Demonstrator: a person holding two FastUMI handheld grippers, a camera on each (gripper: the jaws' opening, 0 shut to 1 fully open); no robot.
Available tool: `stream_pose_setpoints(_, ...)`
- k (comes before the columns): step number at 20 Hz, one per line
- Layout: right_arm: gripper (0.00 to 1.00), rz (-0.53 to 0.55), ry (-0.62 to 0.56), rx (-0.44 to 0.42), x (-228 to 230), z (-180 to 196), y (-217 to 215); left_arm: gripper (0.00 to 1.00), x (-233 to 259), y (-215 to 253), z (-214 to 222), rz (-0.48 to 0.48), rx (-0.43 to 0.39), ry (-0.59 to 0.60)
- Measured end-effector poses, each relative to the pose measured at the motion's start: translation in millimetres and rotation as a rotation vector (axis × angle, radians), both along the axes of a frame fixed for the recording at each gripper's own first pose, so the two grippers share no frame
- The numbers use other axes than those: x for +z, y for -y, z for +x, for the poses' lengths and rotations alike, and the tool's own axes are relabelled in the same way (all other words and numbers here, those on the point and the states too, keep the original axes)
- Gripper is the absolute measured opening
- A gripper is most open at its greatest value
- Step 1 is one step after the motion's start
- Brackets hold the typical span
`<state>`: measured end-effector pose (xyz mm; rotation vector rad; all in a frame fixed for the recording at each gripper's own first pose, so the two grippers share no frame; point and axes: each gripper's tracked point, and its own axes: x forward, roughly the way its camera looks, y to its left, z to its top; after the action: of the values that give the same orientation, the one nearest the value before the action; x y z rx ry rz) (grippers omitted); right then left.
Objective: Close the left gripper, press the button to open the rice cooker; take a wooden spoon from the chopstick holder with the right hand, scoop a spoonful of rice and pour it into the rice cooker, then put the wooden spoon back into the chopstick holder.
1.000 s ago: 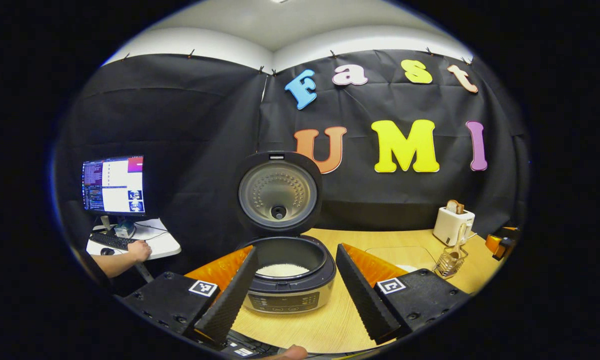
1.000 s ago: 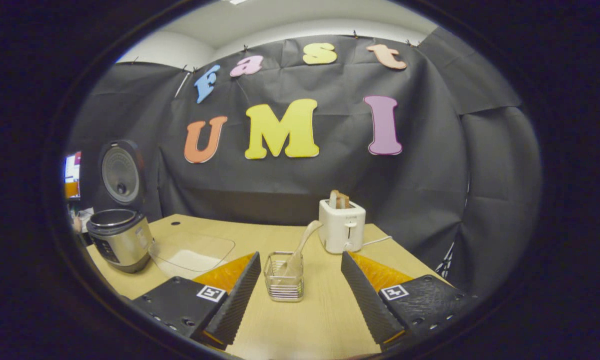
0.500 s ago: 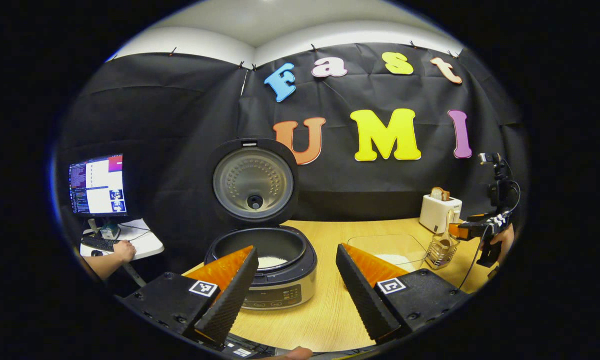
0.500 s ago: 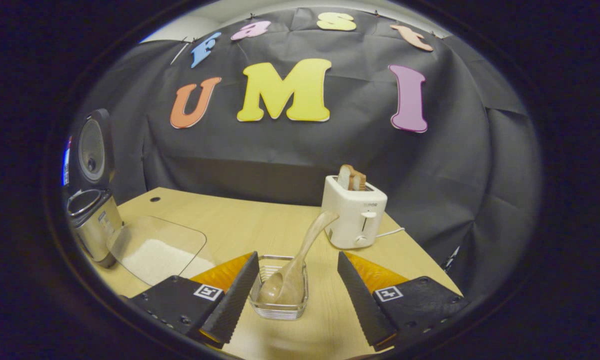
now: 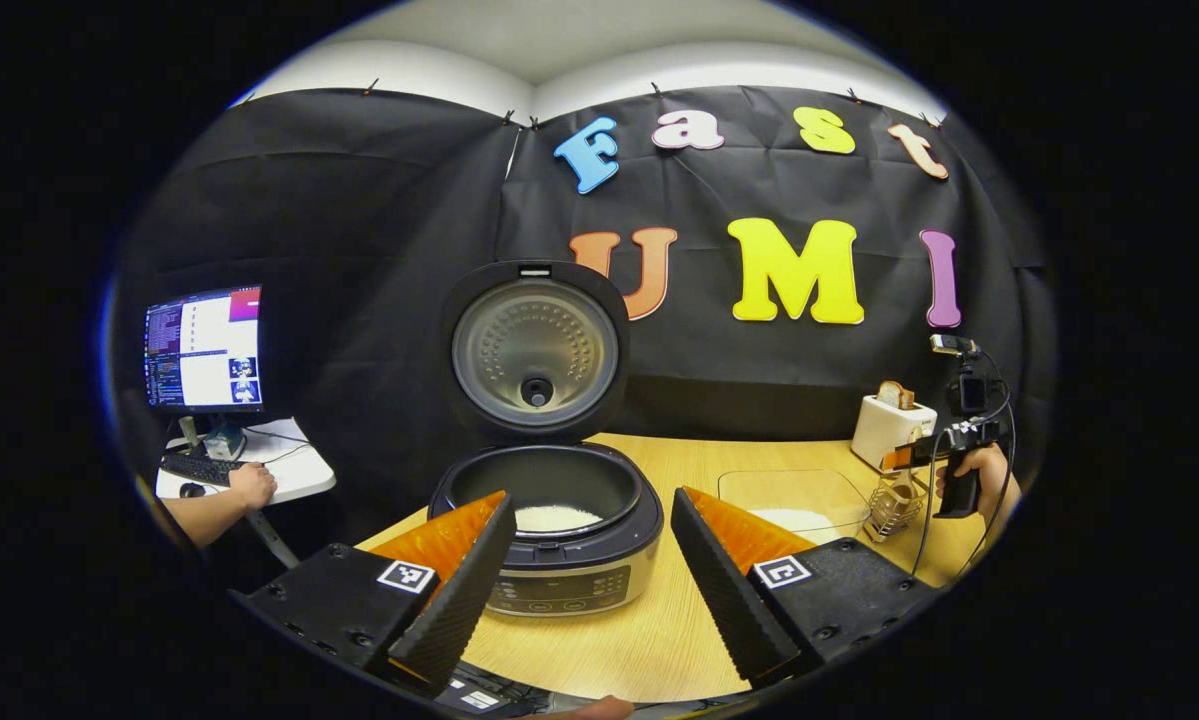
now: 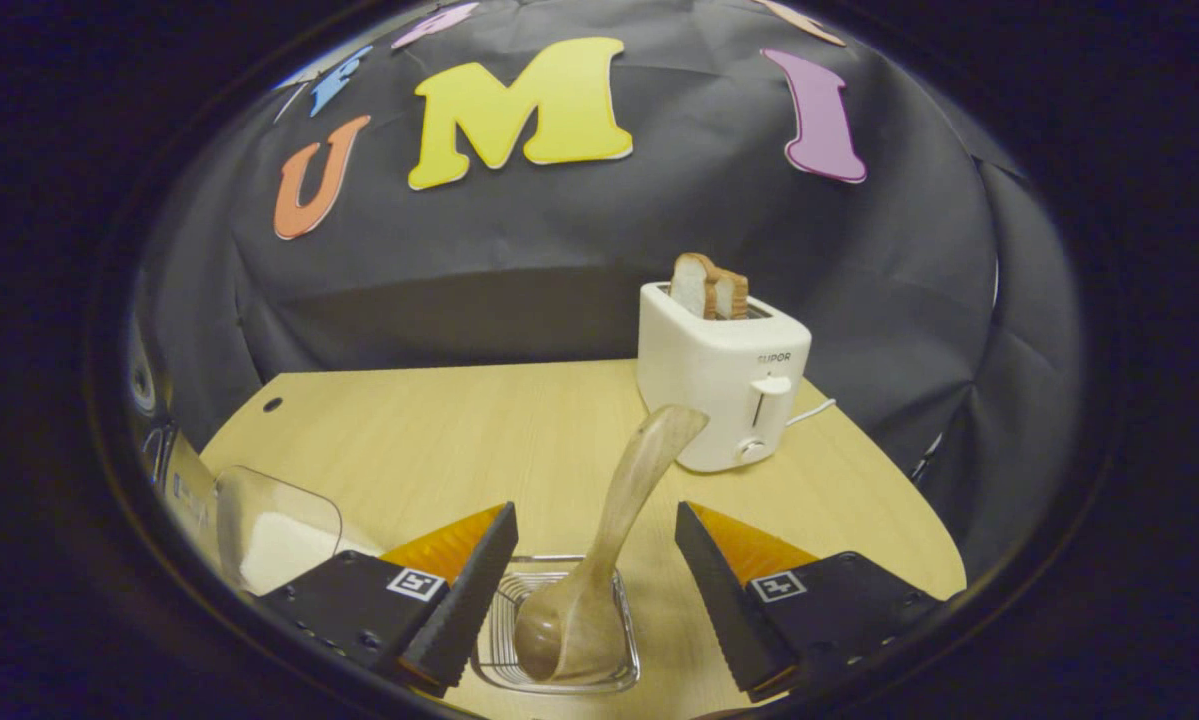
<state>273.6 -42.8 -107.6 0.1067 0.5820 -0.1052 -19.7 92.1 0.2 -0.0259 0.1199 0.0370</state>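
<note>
With the grey rice cooker (image 5: 549,530) lid up, the right gripper (image 6: 594,590), fingers spread, hovered over the wooden spoon (image 6: 609,540), handle towards one o'clock; next, clench on it. The left gripper (image 5: 589,590) stood released.

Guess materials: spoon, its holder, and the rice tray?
Wooden spoon: looks like smooth wood, brown with grain streaks and a soft sheen. Chopstick holder: seemingly thin metal wire, shiny, with open gaps between the bars. Rice tray: clear, glossy plastic or glass; the look leaves it open, but the white rice and table show through its walls.
</note>
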Motion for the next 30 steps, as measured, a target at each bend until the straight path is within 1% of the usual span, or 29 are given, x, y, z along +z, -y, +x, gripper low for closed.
stream_pose_setpoints(2, 0.94, 0.017, -0.017, -0.012, -0.4, 11.4, 3.2, 1.0, -2.7, -0.7, 2.0, 0.015, -0.001, -0.006)
stream_pose_setpoints(4, 0.9, 0.034, -0.043, -0.016, -3.6, 20.4, 2.6, 1.0, -6.3, -3.0, 4.3, 0.028, 0.004, -0.016)
stream_pose_setpoints(5, 0.85, 0.039, -0.053, -0.011, -4.9, 23.7, 2.2, 1.0, -8.6, -1.9, 5.9, 0.028, 0.003, -0.023)
stream_pose_setpoints(6, 0.81, 0.037, -0.062, -0.008, -5.5, 27.5, 1.7, 1.0, -11.3, -1.6, 7.0, 0.025, 0.002, -0.029)
stream_pose_setpoints(7, 0.72, 0.033, -0.069, -0.007, -6.8, 30.1, 2.1, 1.0, -13.3, -1.6, 9.0, 0.022, 0.004, -0.036)
stream_pose_setpoints(8, 0.75, 0.037, -0.076, -0.003, -7.6, 32.6, 0.9, 0.99, -16.0, -3.3, 9.7, 0.021, 0.007, -0.043)
stream_pose_setpoints(9, 0.7, 0.04, -0.085, 0.003, -9.5, 32.8, -0.9, 1.0, -17.9, -4.7, 11.1, 0.021, 0.012, -0.051)
stream_pose_setpoints(10, 0.69, 0.037, -0.096, 0.002, -11.2, 33.1, -0.7, 0.99, -19.8, -5.5, 11.9, 0.021, 0.016, -0.057)
stream_pose_setpoints(11, 0.67, 0.03, -0.104, 0.0, -12.6, 33.1, 0.6, 0.96, -20.7, -5.6, 13.0, 0.022, 0.018, -0.062)
stream_pose_setpoints(12, 0.62, 0.023, -0.114, -0.009, -16.5, 34.3, 3.5, 0.96, -22.7, -5.4, 13.3, 0.021, 0.019, -0.066)
stream_pose_setpoints(13, 0.33, 0.044, -0.12, 0.005, -17.9, 32.8, 0.0, 1.0, -22.4, -5.6, 14.0, 0.02, 0.02, -0.067)
stream_pose_setpoints(14, 0.24, 0.05, -0.136, 0.017, -21.7, 30.0, -2.7, 1.0, -22.0, -6.2, 14.8, 0.019, 0.021, -0.067)
stream_pose_setpoints(15, 0.27, 0.051, -0.149, 0.033, -25.5, 28.0, -4.5, 0.99, -22.7, -4.9, 14.5, 0.02, 0.02, -0.068)
stream_pose_setpoints(16, 0.27, 0.065, -0.15, 0.051, -25.4, 28.4, -5.0, 0.99, -23.0, -3.7, 13.8, 0.02, 0.017, -0.071)
stream_pose_setpoints(17, 0.18, 0.087, -0.145, 0.061, -21.4, 26.1, -9.7, 0.99, -23.5, -2.8, 14.4, 0.019, 0.014, -0.072)
stream_pose_setpoints(18, 0.18, 0.093, -0.144, 0.07, -22.0, 26.1, -11.2, 0.99, -24.0, -1.8, 15.0, 0.019, 0.012, -0.073)
stream_pose_setpoints(19, 0.12, 0.086, -0.125, 0.074, -15.1, 23.2, -11.2, 0.99, -24.9, -2.5, 14.3, 0.019, 0.011, -0.075)
stream_pose_setpoints(22, 0.11, -0.005, -0.111, 0.138, -1.5, 9.9, -20.6, 0.99, -25.4, -5.6, 14.0, 0.023, 0.017, -0.076)
stream_pose_setpoints(23, 0.1, -0.026, -0.099, 0.143, 5.0, 5.6, -22.4, 0.99, -25.1, -6.3, 13.5, 0.023, 0.017, -0.077)
stream_pose_setpoints(26, 0.11, -0.041, -0.073, 0.148, 20.1, -6.8, -28.6, 0.99, -24.0, -6.4, 11.5, 0.023, 0.014, -0.075)
stream_pose_setpoints(28, 0.1, -0.051, -0.06, 0.138, 30.0, -13.2, -27.7, 0.99, -20.1, -4.8, 8.5, 0.022, 0.007, -0.067)
stream_pose_setpoints(30, 0.11, -0.081, -0.007, 0.101, 49.0, -16.7, -20.7, 0.99, -17.3, -5.2, 7.3, 0.019, 0.001, -0.058)
